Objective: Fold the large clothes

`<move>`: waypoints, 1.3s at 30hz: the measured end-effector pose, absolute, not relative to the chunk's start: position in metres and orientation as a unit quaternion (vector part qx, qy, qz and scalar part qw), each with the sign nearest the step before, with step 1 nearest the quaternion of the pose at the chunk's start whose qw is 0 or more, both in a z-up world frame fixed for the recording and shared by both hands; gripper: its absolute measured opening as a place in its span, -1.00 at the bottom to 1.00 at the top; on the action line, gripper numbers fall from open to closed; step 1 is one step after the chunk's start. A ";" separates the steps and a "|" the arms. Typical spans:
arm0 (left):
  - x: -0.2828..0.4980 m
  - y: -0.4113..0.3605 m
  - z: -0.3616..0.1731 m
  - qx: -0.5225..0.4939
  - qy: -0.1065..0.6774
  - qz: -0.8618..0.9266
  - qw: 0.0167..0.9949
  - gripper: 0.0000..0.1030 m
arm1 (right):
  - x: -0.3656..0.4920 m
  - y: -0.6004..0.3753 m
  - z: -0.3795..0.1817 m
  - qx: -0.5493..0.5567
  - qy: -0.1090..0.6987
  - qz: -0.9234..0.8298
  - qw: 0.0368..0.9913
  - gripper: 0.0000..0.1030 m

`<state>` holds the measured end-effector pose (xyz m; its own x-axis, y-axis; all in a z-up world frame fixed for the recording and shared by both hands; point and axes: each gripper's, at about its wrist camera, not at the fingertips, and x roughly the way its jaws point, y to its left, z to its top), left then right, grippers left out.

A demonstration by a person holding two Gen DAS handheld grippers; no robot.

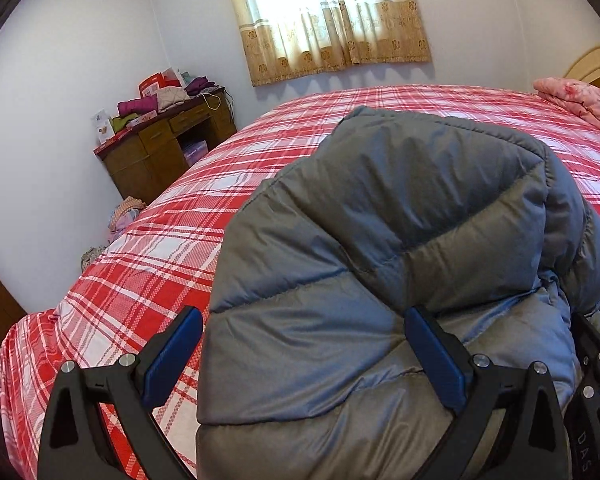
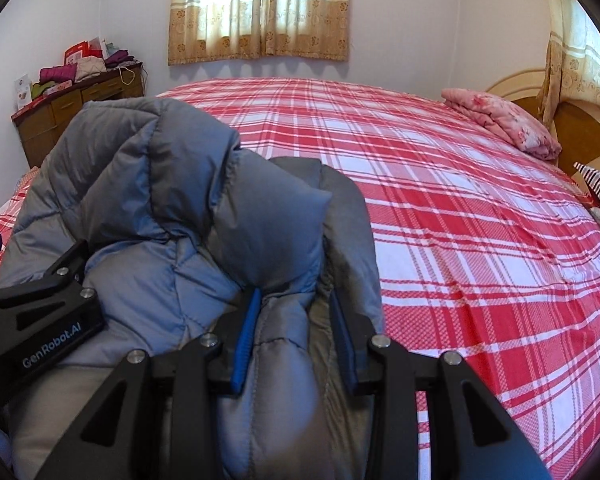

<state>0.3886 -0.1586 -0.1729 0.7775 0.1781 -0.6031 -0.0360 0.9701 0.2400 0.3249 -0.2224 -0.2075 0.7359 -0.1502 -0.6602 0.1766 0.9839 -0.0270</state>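
At the bottom of the left wrist view, the left gripper (image 1: 304,356) has its blue-padded fingers (image 1: 436,356) spread wide, released, with a puffy grey quilted down jacket (image 1: 380,248) bulging between them. In the right wrist view, the right gripper (image 2: 296,344) fingers (image 2: 246,340) are clenched on a fold of the jacket (image 2: 172,200) at lower centre. The jacket lies heaped on the near edge of a bed with a red and white plaid sheet (image 2: 460,208). Farther back, a pink floral folded quilt (image 2: 504,124) rests at upper right, and a brown wooden dresser (image 1: 160,148) stands at upper left.
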 end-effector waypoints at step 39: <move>0.394 -0.168 -0.183 0.129 0.342 0.062 0.929 0.97 | 0.329 -0.224 -0.217 0.034 0.362 -0.083 0.928 -0.21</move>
